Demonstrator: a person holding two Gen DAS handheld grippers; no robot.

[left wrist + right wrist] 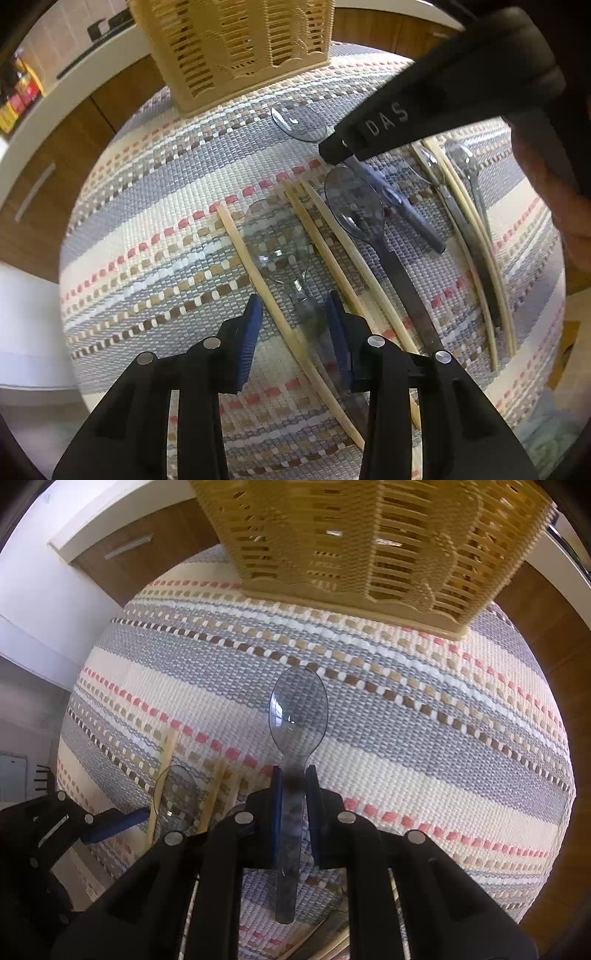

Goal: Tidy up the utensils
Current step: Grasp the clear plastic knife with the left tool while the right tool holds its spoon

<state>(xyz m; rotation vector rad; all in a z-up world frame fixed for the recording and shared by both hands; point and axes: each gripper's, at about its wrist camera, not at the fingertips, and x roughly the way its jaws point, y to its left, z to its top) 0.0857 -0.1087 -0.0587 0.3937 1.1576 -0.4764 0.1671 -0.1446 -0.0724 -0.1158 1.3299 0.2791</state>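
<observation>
Right wrist view: the right claw [293, 775] is clenched on a smoky clear plastic spoon [297, 709], gripped at the neck between the blue pads [276, 805]; the bowl is pointed straight ahead of the claw and the handle runs back between the fingers; the spoon is held above the striped woven mat [424, 720] covering the surface; a tan slatted utensil basket [369, 546] is seen ahead of the claw, standing on the mat's far edge; off to the left the other claw is visible near a clear spoon and some chopsticks.

Left wrist view: the left claw [295, 317] is spread wide, nothing pinched; a clear spoon [275, 236] lies on the mat with its handle running between the blue pads [251, 332], and a wooden chopstick [255, 273] crosses the same gap just left of it; whether the pads touch either can't be told; more chopsticks [332, 254] and a darker tinted spoon [356, 206] lie just right of the claw; further right more spoons and chopsticks [472, 236] are laid out.
</observation>
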